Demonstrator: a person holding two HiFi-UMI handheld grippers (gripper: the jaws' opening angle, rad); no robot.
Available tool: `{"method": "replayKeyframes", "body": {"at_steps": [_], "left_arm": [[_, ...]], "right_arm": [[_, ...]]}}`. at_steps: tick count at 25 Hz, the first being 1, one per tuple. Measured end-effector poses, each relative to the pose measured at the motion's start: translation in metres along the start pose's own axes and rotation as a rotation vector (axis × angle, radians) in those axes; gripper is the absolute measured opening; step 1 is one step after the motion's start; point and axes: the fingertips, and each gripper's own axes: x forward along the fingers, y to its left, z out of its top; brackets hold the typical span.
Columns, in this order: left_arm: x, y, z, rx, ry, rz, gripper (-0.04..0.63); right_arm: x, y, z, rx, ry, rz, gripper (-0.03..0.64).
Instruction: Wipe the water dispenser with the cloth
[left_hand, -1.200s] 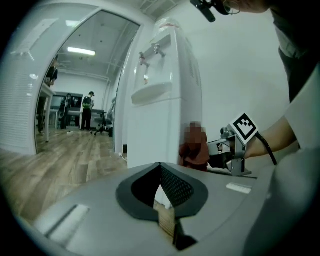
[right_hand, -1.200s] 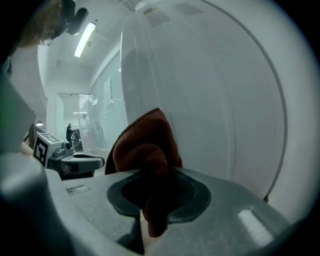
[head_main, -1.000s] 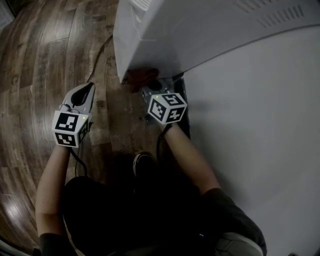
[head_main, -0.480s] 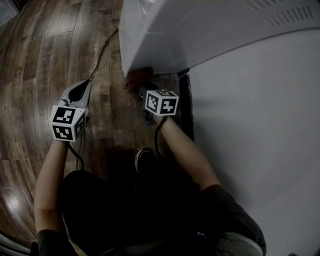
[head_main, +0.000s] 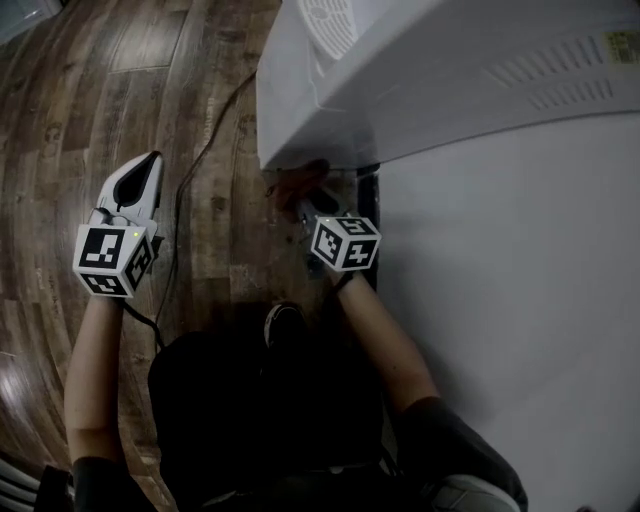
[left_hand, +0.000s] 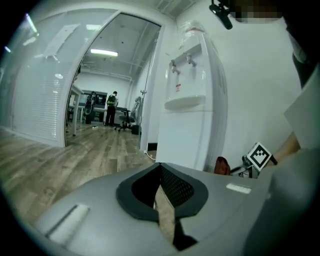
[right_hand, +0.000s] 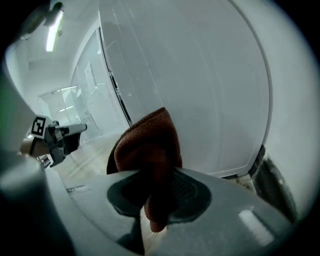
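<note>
Head view with the two gripper views. The white floor-standing water dispenser (head_main: 420, 70) fills the 12-to-2 o'clock sector, standing on the wood-plank floor (head_main: 90, 100) just beside the white wall (head_main: 520, 320) at 3 o'clock. The right gripper (head_main: 312, 202), near centre, has its jaws clamped on a fold of the reddish-brown terry cloth (head_main: 293, 181). The cloth projects toward 12 o'clock, low at the dispenser's near corner; its bunched upper part rises in front of the white side panel in the right gripper view. Whether cloth and panel actually touch cannot be told. The left gripper (head_main: 146, 172), at 9 o'clock and well apart from the dispenser, has its jaws brought together on nothing. A black cable (head_main: 190, 170) runs along the floor between the two grippers, from 12 toward 7 o'clock. Likely hazards:

- The cloth is pinched by one fold only, so a firm drag across the panel could pull it free of the jaws.
- With so much cloth hanging loose, the hard jaw tips rather than the fabric may meet the plastic and scuff it.
- A stroke toward 3 o'clock could catch the cloth in the dark gap between dispenser and wall.
- A sweep toward 9 o'clock could snag the cable.
</note>
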Motion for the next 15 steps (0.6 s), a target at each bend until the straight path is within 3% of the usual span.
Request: {"method": "replayKeyframes", "body": {"at_steps": [5,9,15], "left_arm": [[-0.051,0.004,0.084,0.057,-0.016,0.052,0.018],[-0.081,-0.025,0.143,0.118,-0.033,0.018,0.018],[-0.135,-0.077,0.224,0.028,-0.045,-0.019,0.019]], "right_arm": [[-0.055,0.032,0.038,-0.074,0.078,0.018,0.066],[-0.11,0.062,0.083,-0.095,0.068,0.016,0.066],[-0.202,0.123,0.153,-0.167,0.059,0.032,0.066]]}}
